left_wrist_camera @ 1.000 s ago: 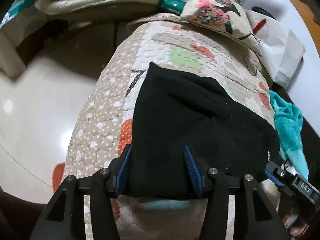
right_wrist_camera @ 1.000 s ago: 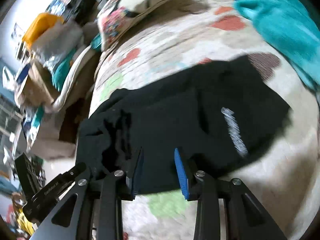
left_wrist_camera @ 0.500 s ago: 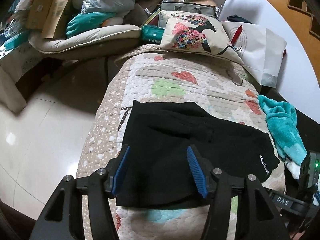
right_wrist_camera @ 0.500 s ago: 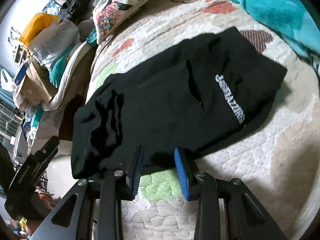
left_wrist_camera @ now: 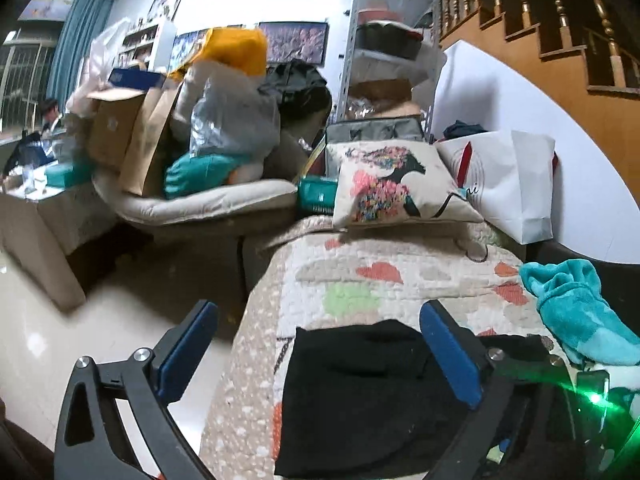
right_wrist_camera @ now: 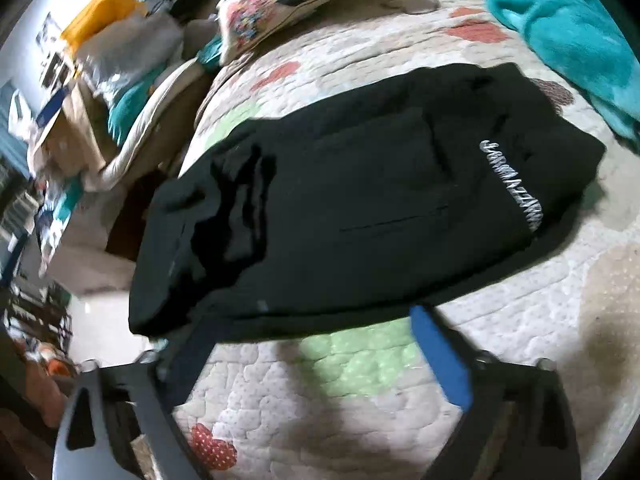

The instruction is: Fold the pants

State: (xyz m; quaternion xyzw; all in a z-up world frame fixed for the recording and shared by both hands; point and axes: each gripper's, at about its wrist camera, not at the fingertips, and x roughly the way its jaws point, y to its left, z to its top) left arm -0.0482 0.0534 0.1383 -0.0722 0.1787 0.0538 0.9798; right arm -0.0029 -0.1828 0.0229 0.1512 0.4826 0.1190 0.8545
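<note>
1. Black pants (right_wrist_camera: 360, 208): lay folded into a flat bundle on the quilt (right_wrist_camera: 540, 340), white lettering facing up.
2. Left gripper (left_wrist_camera: 320, 344): jaws spread wide, empty, raised over the bundle's near edge.
3. Right gripper (right_wrist_camera: 316, 340): jaws apart, empty, at the bundle's near edge.
4. Teal towel (right_wrist_camera: 580, 44): lay beside the pants.
5. Printed cushion (left_wrist_camera: 396, 182): rested at the quilt's far end.

Bed: covered by a quilt (right_wrist_camera: 520, 340) with heart patches.
Pants (right_wrist_camera: 360, 208): black, folded flat, lying mid-quilt.
Towel (right_wrist_camera: 576, 40): teal, bunched near the pants' right end.
Pillow (left_wrist_camera: 396, 184): printed, at the far end.
</note>
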